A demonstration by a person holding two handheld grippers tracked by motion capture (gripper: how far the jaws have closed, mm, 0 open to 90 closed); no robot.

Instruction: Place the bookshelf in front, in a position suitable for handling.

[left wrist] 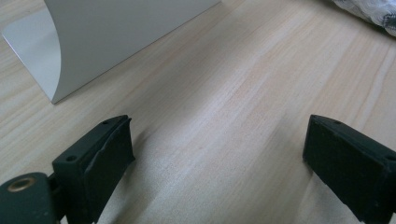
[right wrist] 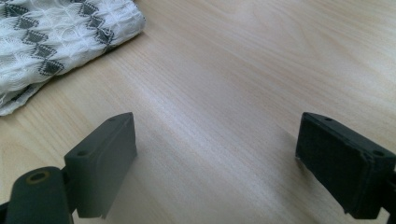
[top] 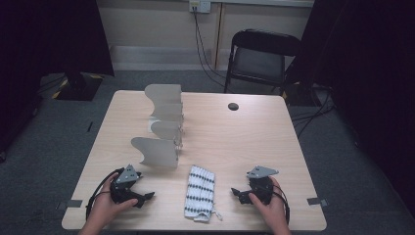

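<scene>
A folded white cloth with dark zigzag rows [top: 200, 192] lies near the table's front edge, between my two hands. My left gripper [top: 147, 197] rests on the table to the cloth's left, jaws wide open with bare wood between them [left wrist: 217, 154]. My right gripper [top: 236, 193] rests to the cloth's right, also open and holding nothing [right wrist: 215, 154]. The cloth [right wrist: 51, 42] fills the upper left corner of the right gripper view, and its edge [left wrist: 369, 11] peeks in at the top right of the left gripper view.
A white rack of curved upright panels [top: 164, 127] stands on the left half of the wooden table [top: 254, 142]; its nearest panel [left wrist: 102, 37] rises just ahead of my left gripper. A dark round hole [top: 233, 106] marks the far side. A black folding chair [top: 262, 58] stands behind the table.
</scene>
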